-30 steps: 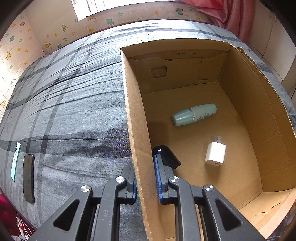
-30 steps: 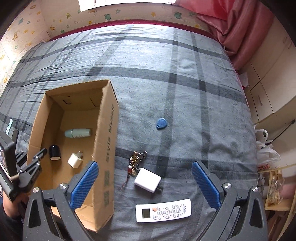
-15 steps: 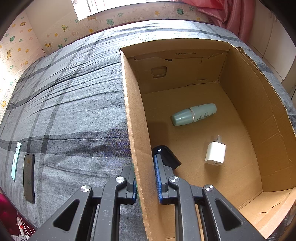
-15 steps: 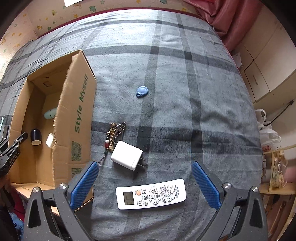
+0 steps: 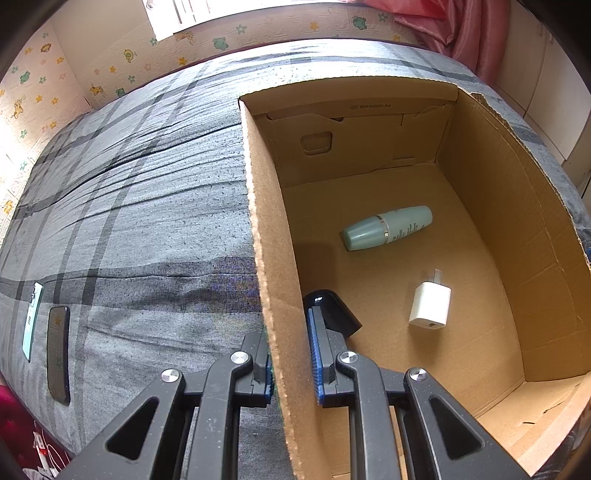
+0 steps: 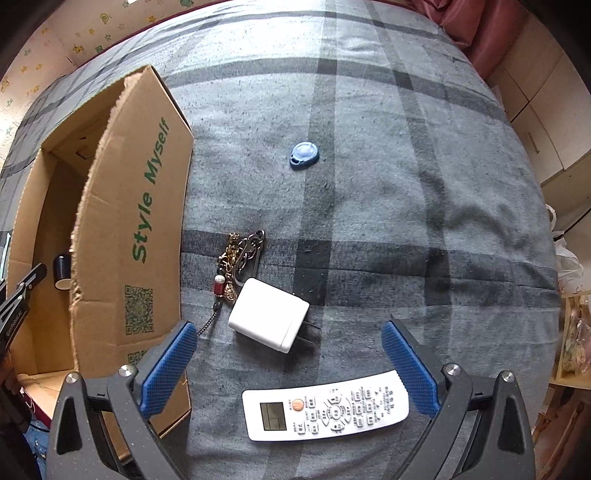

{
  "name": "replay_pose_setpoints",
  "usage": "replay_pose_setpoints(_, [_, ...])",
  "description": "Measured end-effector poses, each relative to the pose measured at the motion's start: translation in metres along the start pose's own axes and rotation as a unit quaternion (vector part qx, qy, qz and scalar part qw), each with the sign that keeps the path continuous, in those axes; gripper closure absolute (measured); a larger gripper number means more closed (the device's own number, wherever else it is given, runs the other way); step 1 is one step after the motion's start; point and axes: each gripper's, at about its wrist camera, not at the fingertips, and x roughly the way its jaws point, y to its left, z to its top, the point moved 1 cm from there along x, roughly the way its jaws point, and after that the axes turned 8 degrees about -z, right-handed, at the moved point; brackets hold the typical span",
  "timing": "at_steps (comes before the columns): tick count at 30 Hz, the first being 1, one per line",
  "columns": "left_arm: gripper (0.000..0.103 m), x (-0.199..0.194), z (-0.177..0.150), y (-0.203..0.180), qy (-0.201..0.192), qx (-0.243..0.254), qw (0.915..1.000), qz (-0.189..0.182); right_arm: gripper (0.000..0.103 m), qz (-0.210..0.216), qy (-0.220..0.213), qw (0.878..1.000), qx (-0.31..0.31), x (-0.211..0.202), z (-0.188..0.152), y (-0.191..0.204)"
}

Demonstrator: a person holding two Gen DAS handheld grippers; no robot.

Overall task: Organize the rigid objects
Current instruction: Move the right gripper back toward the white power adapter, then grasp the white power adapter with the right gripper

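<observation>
A cardboard box (image 5: 271, 258) stands on the grey plaid bed, and my left gripper (image 5: 291, 354) is shut on its left wall. Inside lie a green bottle (image 5: 388, 227), a small white charger (image 5: 430, 304) and a black cap (image 5: 332, 308). My right gripper (image 6: 291, 365) hangs open over the bed to the right of the box (image 6: 144, 221). Between its fingers lie a larger white charger (image 6: 269, 314) and, nearer me, a white remote control (image 6: 325, 406). A keychain (image 6: 236, 262) lies just beyond the charger, and a blue tag (image 6: 304, 155) lies further off.
Two phones (image 5: 57, 347) lie on the bed at the left edge. Pink curtains (image 5: 461, 26) and a cupboard stand on the far right. A shelf with bags (image 6: 572, 332) is beside the bed on the right.
My right gripper has sunk toward the bed, so the charger and remote look bigger and sit between its open fingers. The left gripper and box have stayed still.
</observation>
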Motion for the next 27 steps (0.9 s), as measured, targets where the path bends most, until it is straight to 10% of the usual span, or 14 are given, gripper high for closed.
replay_pose_setpoints(27, [0.086, 0.002, 0.000, 0.000, 0.000, 0.000, 1.0000, 0.000, 0.030, 0.011, 0.055, 0.998, 0.034, 0.052, 0.008, 0.009])
